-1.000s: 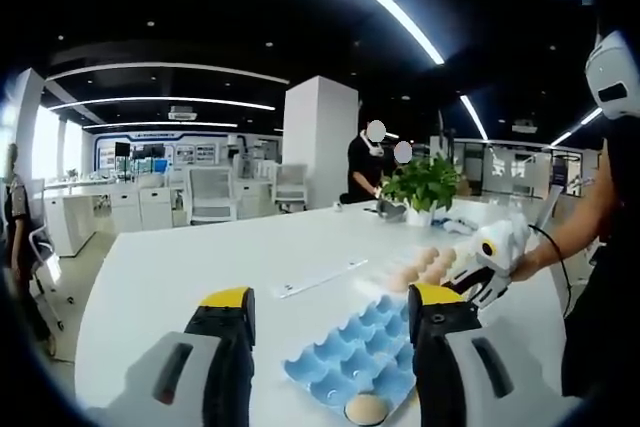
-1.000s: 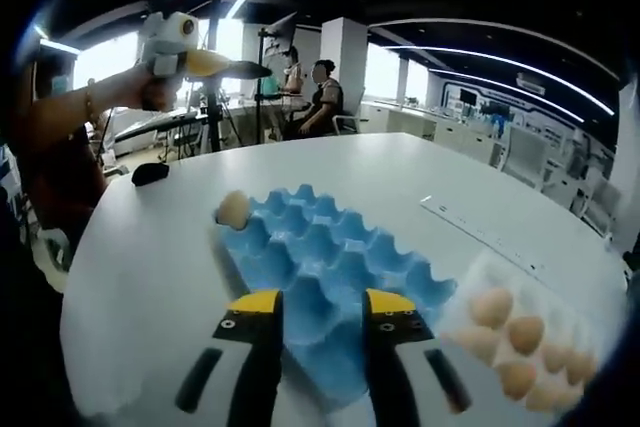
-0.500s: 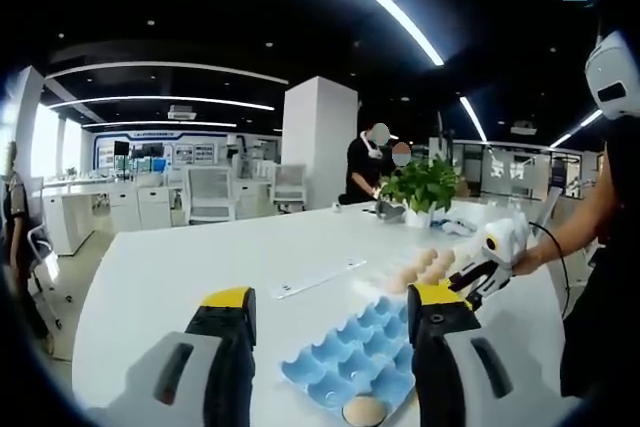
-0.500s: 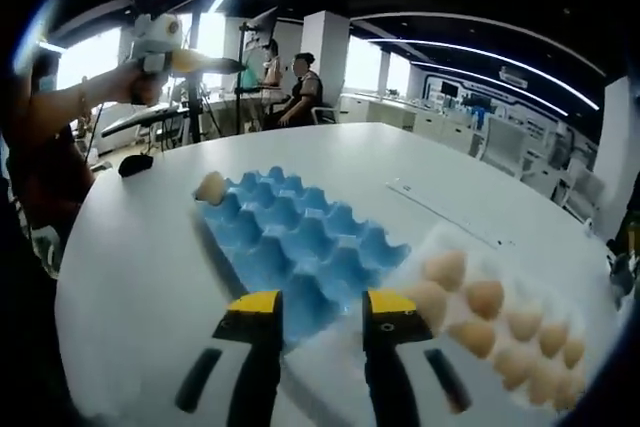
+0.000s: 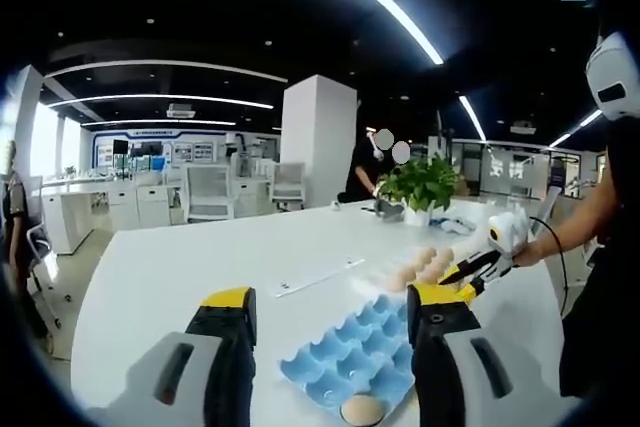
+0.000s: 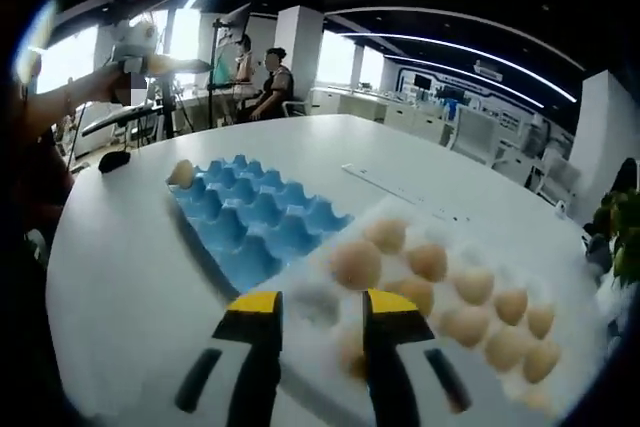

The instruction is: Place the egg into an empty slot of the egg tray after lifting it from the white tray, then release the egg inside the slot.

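Counter [image 6: 120, 277], white and broad, carries all the task items. Blue egg tray [image 6: 255, 222] lies on it with nearly every slot empty; one egg [image 6: 181, 173] already sits in a corner slot, also seen at the near edge in the left gripper view [image 5: 362, 409]. White tray [image 6: 545, 387] lies just beside the blue tray, their edges touching or nearly so, and holds about a dozen brown eggs in rows.

Right gripper [image 6: 322, 312] hangs low over the near end of the white tray, jaws apart and holding nothing. One egg [image 6: 355, 263] sits just ahead of the jaw tips and another lies partly hidden between them; no egg is lifted yet. Left gripper [image 5: 335, 307] is held back above the blue tray, jaws apart and empty.

Risks, as judged: the eggs are packed close, so closing jaws may nudge or crack a neighbour. A grip off the egg's middle could let it slip on the lift, and too hard a squeeze could break the shell. The carry crosses the tray edges, where a low egg may strike.
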Demonstrator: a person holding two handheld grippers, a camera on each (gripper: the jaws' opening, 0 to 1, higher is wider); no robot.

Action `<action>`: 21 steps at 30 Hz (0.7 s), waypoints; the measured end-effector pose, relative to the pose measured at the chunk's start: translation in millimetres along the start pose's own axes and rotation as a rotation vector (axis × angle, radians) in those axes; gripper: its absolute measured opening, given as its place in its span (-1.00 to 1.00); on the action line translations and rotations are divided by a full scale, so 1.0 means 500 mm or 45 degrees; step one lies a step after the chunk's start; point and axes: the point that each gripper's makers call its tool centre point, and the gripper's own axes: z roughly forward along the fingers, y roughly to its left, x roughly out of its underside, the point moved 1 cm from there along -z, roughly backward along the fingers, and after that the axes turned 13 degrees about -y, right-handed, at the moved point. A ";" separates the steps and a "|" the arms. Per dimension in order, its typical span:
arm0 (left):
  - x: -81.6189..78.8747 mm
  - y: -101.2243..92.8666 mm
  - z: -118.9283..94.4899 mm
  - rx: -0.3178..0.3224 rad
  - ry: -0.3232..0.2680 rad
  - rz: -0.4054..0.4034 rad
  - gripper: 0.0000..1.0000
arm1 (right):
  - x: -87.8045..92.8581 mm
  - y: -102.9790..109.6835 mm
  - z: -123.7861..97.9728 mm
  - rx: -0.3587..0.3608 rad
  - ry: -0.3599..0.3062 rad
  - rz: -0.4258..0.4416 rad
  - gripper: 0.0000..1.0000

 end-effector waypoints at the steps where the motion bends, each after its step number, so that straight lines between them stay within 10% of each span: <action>1: 0.000 0.000 0.000 0.000 0.001 0.000 0.24 | 0.001 -0.004 -0.004 0.010 -0.002 0.000 -0.36; 21: 0.003 -0.002 0.002 0.009 0.003 -0.008 0.22 | 0.038 -0.049 -0.031 0.102 0.103 0.062 -0.42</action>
